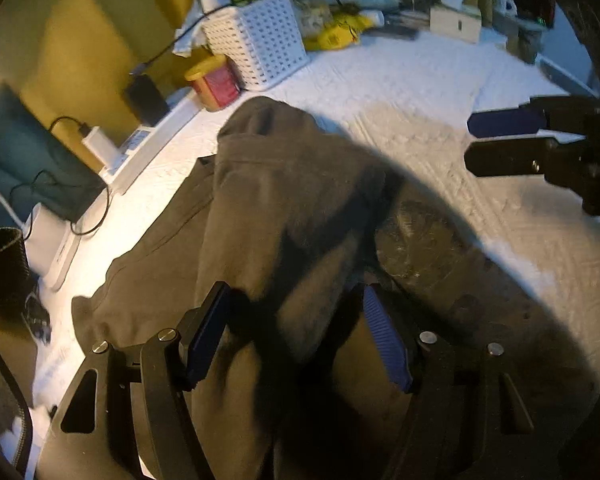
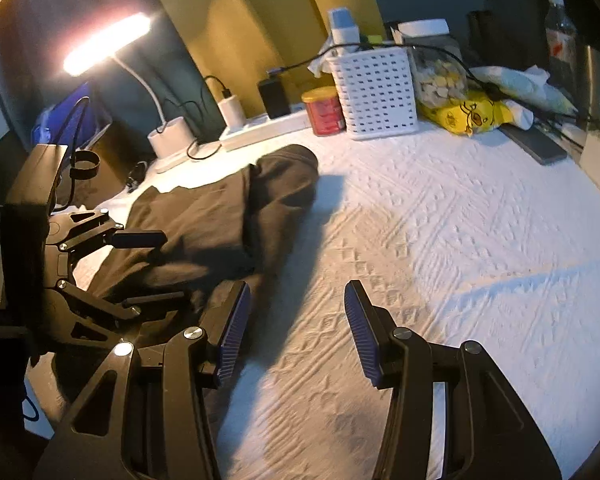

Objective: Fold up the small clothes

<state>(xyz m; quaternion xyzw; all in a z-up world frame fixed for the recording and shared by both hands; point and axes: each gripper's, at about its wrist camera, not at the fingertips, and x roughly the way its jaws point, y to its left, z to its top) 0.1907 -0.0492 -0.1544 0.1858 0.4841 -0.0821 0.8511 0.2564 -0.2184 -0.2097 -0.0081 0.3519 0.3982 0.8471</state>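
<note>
Mid-fold: dark olive cotton garment [image 1: 268, 208] bunched on white quilted tabletop [image 2: 440, 220]. Left gripper [image 1: 296, 336] and right gripper [image 2: 296, 332] both wide, empty. Next, probably: pinch an edge, smooth flat.

White cloth [image 2: 440, 232] lies bare; basket [image 2: 374, 92] bounds its far edge.

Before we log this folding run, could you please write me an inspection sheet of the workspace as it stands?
Surface: white textured cover, bare on the right.
Job's things: dark garment lying rumpled on the left of the cover.
Clutter: white basket, red can, yellow packet, jar of snacks, phone.
Grippers: left claw open, over the garment; right claw open, over bare cover beside the garment.
Cables: black lead draped over the basket; chargers in a power strip.
Surroundings: lit desk lamp, yellow wall.
</note>
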